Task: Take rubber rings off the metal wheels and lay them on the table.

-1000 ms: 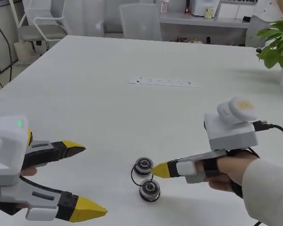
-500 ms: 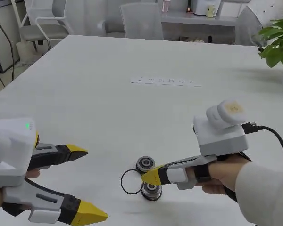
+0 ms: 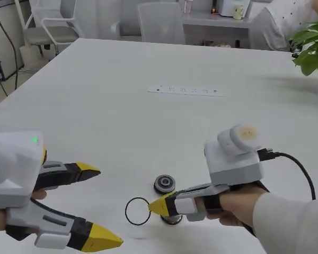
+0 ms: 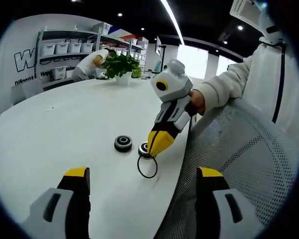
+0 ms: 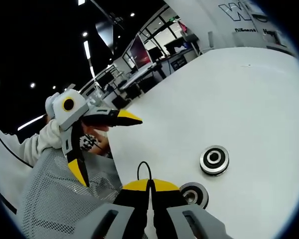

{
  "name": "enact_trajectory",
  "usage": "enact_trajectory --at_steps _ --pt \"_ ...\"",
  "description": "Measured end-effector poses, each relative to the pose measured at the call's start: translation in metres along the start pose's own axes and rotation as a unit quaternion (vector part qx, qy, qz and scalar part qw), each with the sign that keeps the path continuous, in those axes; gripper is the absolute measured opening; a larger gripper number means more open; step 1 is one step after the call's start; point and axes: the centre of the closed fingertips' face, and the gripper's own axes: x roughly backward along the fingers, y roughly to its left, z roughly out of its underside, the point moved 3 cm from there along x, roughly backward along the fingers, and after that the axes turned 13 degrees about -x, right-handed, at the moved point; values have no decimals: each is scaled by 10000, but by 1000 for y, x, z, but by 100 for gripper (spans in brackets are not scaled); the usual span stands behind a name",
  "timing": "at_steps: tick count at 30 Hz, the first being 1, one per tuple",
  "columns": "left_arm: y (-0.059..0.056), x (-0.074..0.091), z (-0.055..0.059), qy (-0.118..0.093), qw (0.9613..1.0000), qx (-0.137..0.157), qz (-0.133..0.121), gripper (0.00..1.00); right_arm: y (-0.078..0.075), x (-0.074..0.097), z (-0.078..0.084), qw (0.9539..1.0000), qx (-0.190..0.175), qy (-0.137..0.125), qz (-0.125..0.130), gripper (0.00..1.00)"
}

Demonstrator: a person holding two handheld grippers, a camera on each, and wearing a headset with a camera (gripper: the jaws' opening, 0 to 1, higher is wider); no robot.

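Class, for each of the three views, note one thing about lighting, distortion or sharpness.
Head view: even, soft light, only faint shadows on the table. Left gripper view: fisheye curves the table edge; window glares white. Right gripper view: dark ceiling, bright lamps.

On the bench (image 3: 148, 121), close to its near edge, the far wheel (image 3: 164, 183) sits behind the near wheel (image 5: 194, 193). The ring (image 3: 138, 211) is just left of the near wheel, the left gripper (image 3: 100, 206) farther left.

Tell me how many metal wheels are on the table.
2. The far wheel stands in the open; the near wheel sits beside it, partly covered in the head view by the right gripper, shut on the rubber ring.
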Motion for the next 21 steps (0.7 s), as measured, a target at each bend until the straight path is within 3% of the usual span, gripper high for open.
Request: enact_trajectory --at_steps 3,9,21 --pt "-1 0 1 21 10000 -6 31 86 1 -4 6 9997 213 140 59 0" --pt "-1 -1 2 41 10000 27 42 86 -1 -5 5 9993 320 112 141 0" --pt "-3 -1 3 74 9999 43 89 85 -14 -1 1 9986 231 19 470 0"
